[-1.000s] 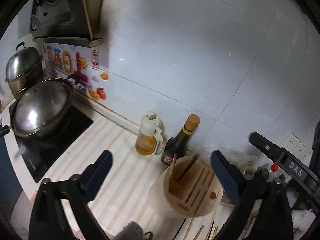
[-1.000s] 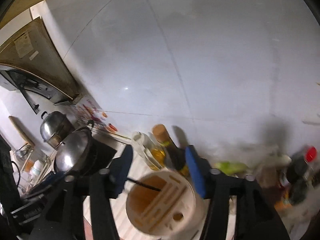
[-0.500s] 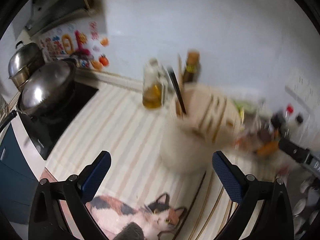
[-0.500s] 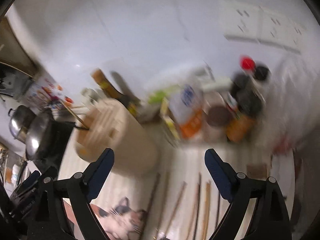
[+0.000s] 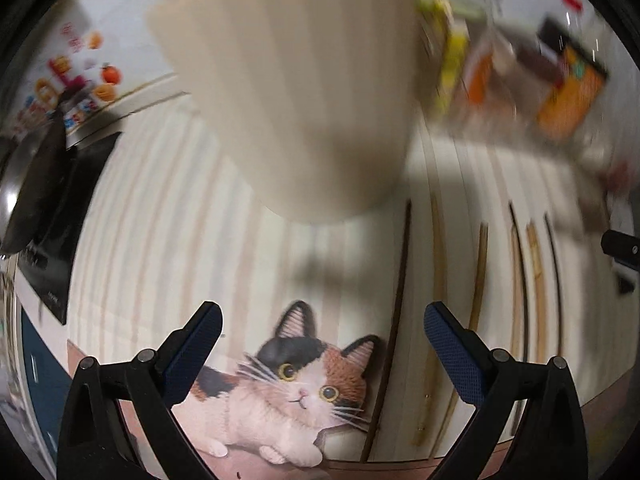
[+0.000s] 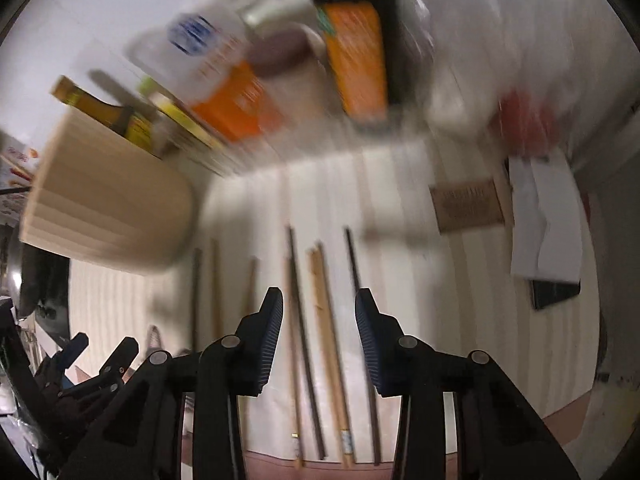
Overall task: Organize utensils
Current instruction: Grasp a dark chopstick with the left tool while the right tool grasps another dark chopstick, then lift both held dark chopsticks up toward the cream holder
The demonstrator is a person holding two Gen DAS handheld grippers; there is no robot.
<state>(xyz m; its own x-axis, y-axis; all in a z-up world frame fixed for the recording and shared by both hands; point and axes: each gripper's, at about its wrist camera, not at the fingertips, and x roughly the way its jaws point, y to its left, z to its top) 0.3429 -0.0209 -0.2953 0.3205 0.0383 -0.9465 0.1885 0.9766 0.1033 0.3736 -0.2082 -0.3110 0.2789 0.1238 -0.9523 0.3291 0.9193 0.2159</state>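
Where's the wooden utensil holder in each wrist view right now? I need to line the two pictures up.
Left wrist: the wooden utensil holder fills the upper centre, blurred, ahead of the open left gripper.
Right wrist: it stands at the left edge, left of and beyond the open right gripper.
Shared landmark: the row of chopsticks lying on the striped mat, to the holder's right.

White wall (image 6: 100, 20), striped countertop (image 5: 152, 216)

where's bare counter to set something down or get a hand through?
Bare striped mat lies between the stove and the wooden holder, down to the cat picture. A smaller patch sits between the chopsticks and the papers. It is crowded along the wall, where bottles and boxes pack together.
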